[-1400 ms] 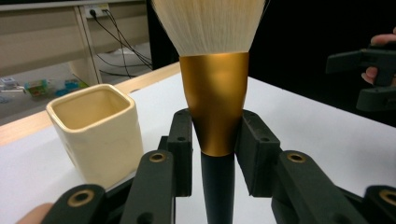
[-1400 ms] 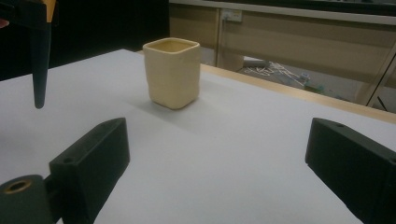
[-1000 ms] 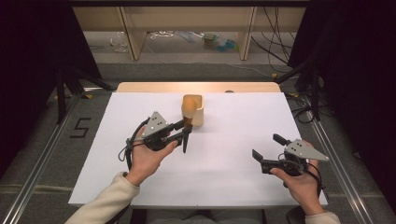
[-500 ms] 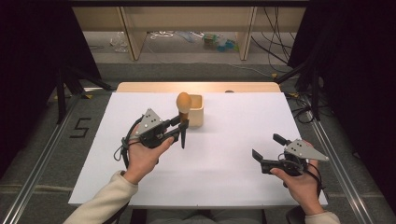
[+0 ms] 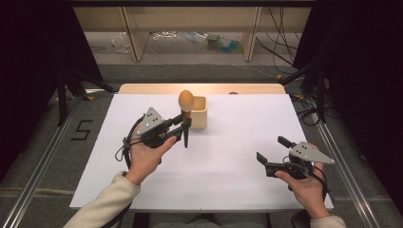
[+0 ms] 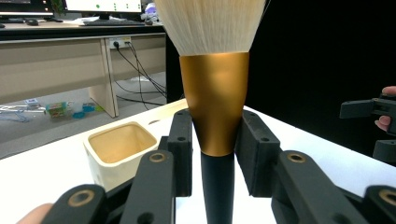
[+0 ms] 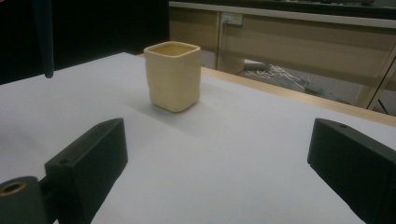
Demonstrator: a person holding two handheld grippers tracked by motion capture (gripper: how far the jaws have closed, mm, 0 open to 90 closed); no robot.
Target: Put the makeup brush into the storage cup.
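My left gripper (image 5: 185, 125) is shut on a makeup brush (image 5: 186, 111), held upright above the white table (image 5: 228, 161). Its jaws clamp the gold ferrule (image 6: 215, 102), with pale bristles above and the black handle pointing down. A cream square cup (image 5: 200, 117) stands just right of the brush, empty inside (image 6: 119, 151). My right gripper (image 5: 272, 149) hovers low near the front right, open with nothing between its jaws (image 7: 219, 158). From there the cup (image 7: 173, 77) sits ahead and the brush handle tip (image 7: 43, 37) hangs at the far left.
A wooden table strip (image 5: 199, 88) runs behind the white sheet. Desk legs (image 5: 133, 33) and cables (image 5: 285, 52) lie on the floor beyond. Metal rails (image 5: 43, 166) flank both sides, with a "5" marking (image 5: 81, 129) on the left floor.
The brush head has come away from the cup, shifting slightly left and standing upright in my left gripper. The right gripper has stayed put.
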